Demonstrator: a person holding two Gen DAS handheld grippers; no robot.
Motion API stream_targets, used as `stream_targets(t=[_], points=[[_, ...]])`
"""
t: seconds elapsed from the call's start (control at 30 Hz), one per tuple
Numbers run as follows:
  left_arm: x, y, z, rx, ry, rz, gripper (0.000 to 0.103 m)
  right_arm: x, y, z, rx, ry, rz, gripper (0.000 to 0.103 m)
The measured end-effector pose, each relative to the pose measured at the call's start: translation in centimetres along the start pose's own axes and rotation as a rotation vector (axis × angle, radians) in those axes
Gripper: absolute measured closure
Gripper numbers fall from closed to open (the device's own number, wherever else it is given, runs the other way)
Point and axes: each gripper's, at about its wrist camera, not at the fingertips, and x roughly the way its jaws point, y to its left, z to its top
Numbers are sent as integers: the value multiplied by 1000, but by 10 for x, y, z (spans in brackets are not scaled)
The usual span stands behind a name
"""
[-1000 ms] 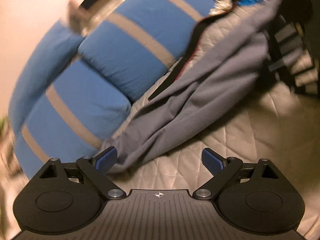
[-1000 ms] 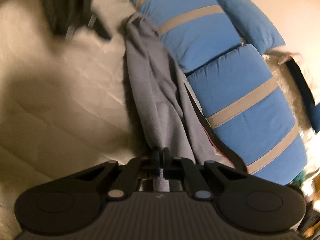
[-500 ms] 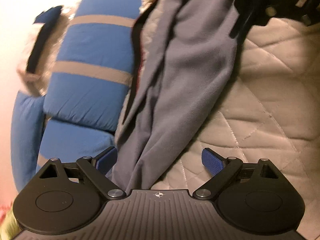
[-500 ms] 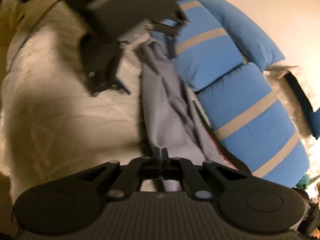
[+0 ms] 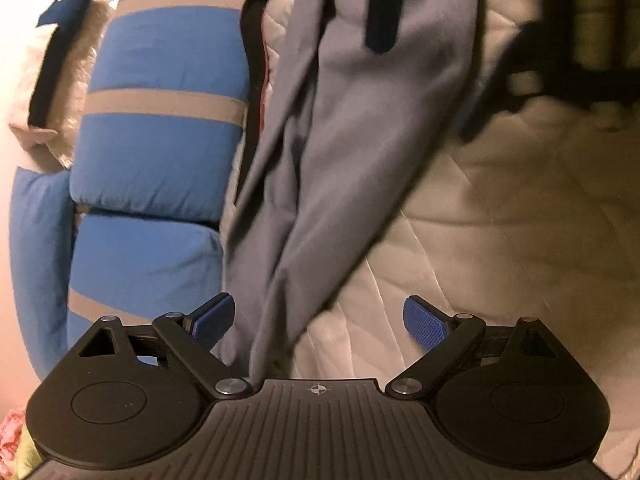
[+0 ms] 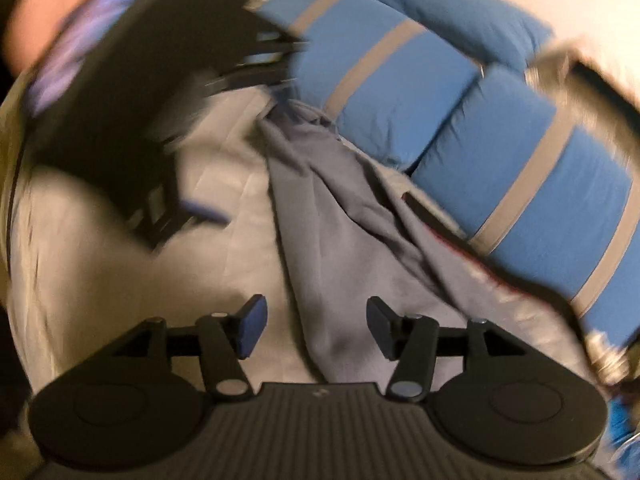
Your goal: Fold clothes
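Grey garment lies bunched in a long strip on the quilted bed, running alongside the blue striped pillows; left hand-held gripper spread apart over one end; right hand-held gripper parted over the other, gripping nothing.

Blurred left tool, garment end hidden.

Both wrist views look down, close, along their tools at the grey garment on the bed; both share it and the blue pillows beside it.
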Motion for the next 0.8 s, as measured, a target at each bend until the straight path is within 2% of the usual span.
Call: stream_targets(t=[0.13,0.2,0.23,0.33,0.4,0.53,0.6,0.63,0.7,0.73,0.8], points=[[2,1,-7,-13,12,1,10,26,-11,8,98,28,86,38],[1,-2,-9,-21,17,6,10,37,-12,10,117,35,117,46],[1,-2,-9,-21,19,12,10,40,-9,11,102,32,126,54],[7,-3,-9,-20,29,37,10,42,7,11,12,16,148,90],[14,-3,-9,-15,36,59,10,37,18,9,-76,0,140,97],[22,1,-10,-9,21,99,10,24,30,2,-194,-31,134,97],[25,3,-10,5,21,114,10,17,37,-1,-252,-46,130,94],[26,4,-10,12,17,115,10,14,40,-3,-282,-54,129,85],[28,5,-11,22,4,111,10,7,46,-6,-341,-69,125,81],[29,6,-11,27,-1,110,10,4,49,-7,-370,-77,123,70],[32,9,-12,39,-10,100,10,-3,55,-11,-429,-92,120,62]])
